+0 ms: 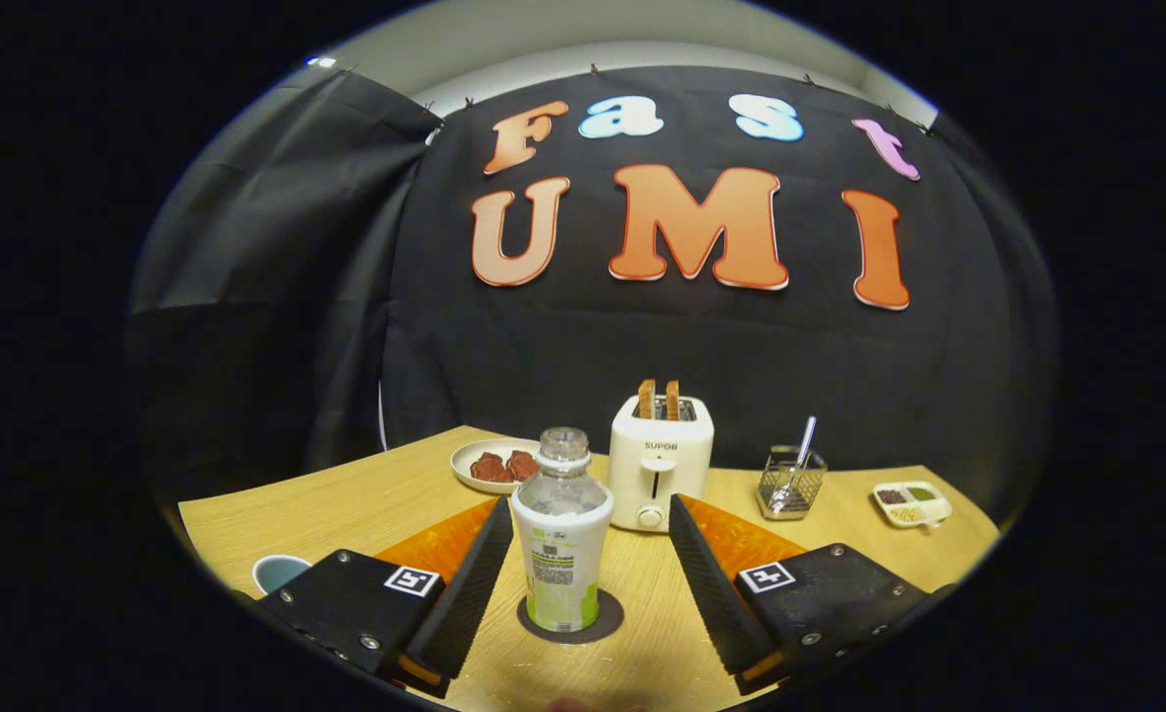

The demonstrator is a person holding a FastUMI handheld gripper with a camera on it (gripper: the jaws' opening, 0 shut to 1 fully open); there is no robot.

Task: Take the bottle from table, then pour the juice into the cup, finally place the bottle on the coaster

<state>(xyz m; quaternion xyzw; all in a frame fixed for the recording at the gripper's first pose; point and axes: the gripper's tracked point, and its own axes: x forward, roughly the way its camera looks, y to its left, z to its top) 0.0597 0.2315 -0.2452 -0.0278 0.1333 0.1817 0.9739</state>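
Observation:
A clear, uncapped bottle [562,534] with a white and green label stands upright on a dark round coaster [607,618] on the wooden table [345,499]. My gripper [590,554] is open, with one finger on each side of the bottle. The left finger lies close to the label, and a clear gap separates the right finger from the bottle. A pale blue cup [277,572] sits on the table to the left, beside the gripper's left body and partly hidden by it.
Beyond the bottle stands a white toaster [660,463] with two slices of toast in it. A white plate [492,464] with dark red food lies behind and left. A wire basket [790,485] with a spoon and a small divided dish [911,502] sit to the right.

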